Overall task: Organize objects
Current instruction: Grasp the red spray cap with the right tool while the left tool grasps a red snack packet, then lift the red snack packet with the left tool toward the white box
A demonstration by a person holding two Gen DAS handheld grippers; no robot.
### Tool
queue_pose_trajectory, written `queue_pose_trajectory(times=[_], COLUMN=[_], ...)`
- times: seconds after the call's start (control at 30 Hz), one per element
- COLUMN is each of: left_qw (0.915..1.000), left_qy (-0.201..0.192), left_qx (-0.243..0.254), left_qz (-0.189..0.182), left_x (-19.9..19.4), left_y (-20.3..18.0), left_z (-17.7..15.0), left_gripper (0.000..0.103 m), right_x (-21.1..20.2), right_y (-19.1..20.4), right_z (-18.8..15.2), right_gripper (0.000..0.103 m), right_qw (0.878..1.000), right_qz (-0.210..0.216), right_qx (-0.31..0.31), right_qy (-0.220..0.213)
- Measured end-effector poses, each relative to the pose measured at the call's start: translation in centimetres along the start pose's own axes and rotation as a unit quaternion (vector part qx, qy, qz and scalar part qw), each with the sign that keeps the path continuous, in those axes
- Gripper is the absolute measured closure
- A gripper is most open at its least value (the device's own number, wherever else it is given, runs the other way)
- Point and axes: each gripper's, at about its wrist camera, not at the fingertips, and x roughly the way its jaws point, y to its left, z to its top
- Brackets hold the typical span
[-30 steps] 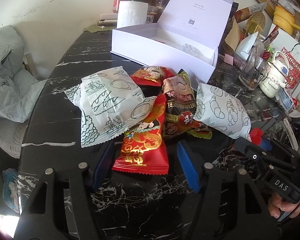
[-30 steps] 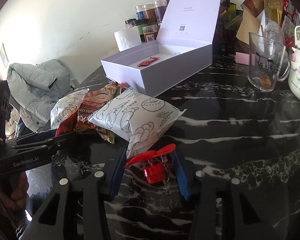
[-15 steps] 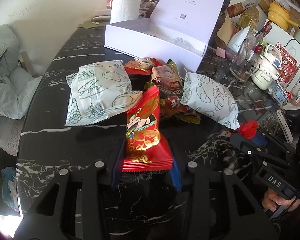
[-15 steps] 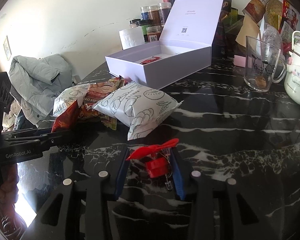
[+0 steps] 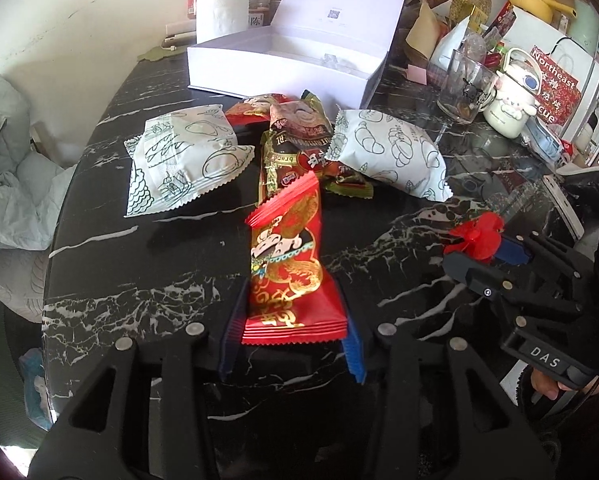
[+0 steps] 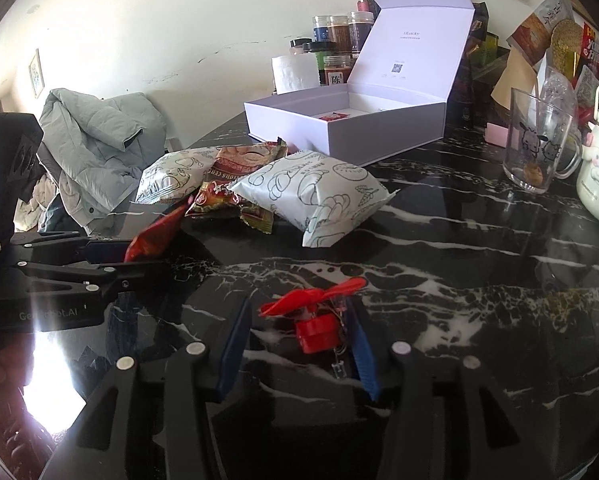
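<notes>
A red snack packet [image 5: 289, 264] with gold print stands lifted lengthwise apart from two white bread packets [image 5: 179, 160] and brown packets [image 5: 295, 140], near an open white box [image 5: 283, 68] and small red fan [image 6: 315, 316].

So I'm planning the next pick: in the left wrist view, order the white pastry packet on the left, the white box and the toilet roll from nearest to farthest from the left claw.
1. White pastry packet, left of centre.
2. White box, behind the snacks.
3. Toilet roll, by the wall.

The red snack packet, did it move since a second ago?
Yes. The red snack packet, between the left gripper's fingers, has come out from under the left bread bag, away from the pile.
</notes>
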Motion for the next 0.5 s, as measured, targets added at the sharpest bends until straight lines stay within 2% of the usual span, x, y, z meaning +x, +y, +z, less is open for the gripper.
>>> queue_pose_trajectory(times=[0.1,0.3,0.43,0.5], left_qw=[0.9999,0.9991,0.9990,0.9990], left_qy=[-0.008,-0.018,-0.019,-0.021], left_qx=[0.008,0.018,0.019,0.017], left_qz=[0.010,0.033,0.035,0.035], left_x=[0.4,1.2,1.6,1.7], left_y=[-0.3,-0.6,-0.5,-0.3], left_z=[0.2,0.7,0.8,0.8], left_gripper=[0.046,0.039,0.027,0.025], right_x=[0.0,0.4,0.7,0.7], right_y=[-0.1,-0.1,-0.1,-0.2], right_z=[-0.1,0.0,0.2,0.1], right_gripper=[0.046,0.046,0.045,0.045], right_qw=[1.000,1.000,0.999,0.999], right_qz=[-0.002,-0.021,-0.029,-0.030], right_qx=[0.005,0.002,0.002,0.005], right_qy=[-0.006,-0.016,-0.022,-0.024])
